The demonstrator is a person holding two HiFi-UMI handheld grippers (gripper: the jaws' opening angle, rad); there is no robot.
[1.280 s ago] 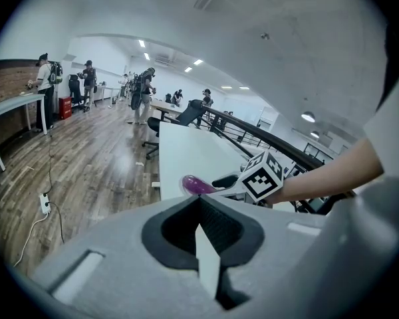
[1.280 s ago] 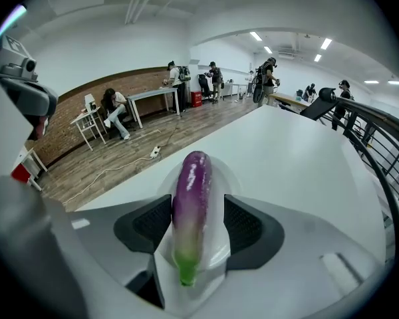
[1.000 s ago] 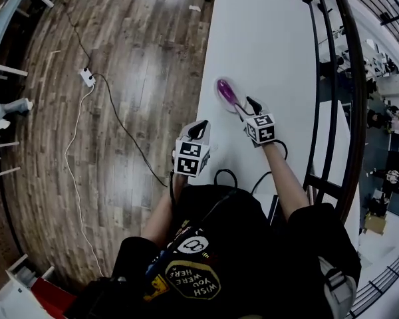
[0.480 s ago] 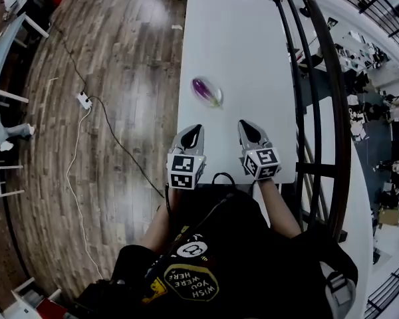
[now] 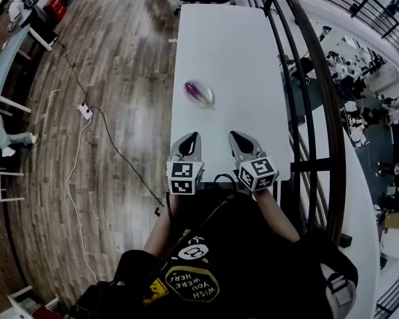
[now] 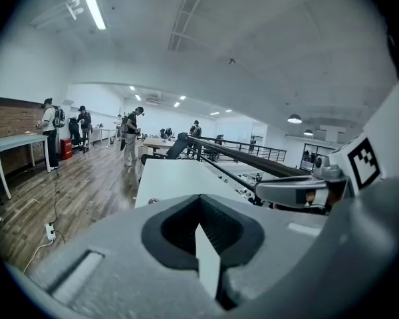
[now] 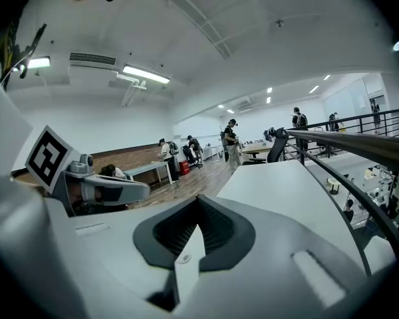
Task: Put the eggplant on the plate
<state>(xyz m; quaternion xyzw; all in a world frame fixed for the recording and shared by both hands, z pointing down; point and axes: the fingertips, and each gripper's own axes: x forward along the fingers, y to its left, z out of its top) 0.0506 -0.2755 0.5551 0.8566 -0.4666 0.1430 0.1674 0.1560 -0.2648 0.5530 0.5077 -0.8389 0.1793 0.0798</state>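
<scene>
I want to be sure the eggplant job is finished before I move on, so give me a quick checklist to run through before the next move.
1. The eggplant lies on the plate: ok.
2. The eggplant sits fully inside the rim: cannot tell, too small in the head view.
3. The right tool is empty, jaws together: ok.
4. The left tool is empty, jaws together: ok.
5. Both tools are apart from the plate, by the near edge of the table: ok.
6. The plate is wholly on the table: ok, though it sits toward the left edge.
</scene>
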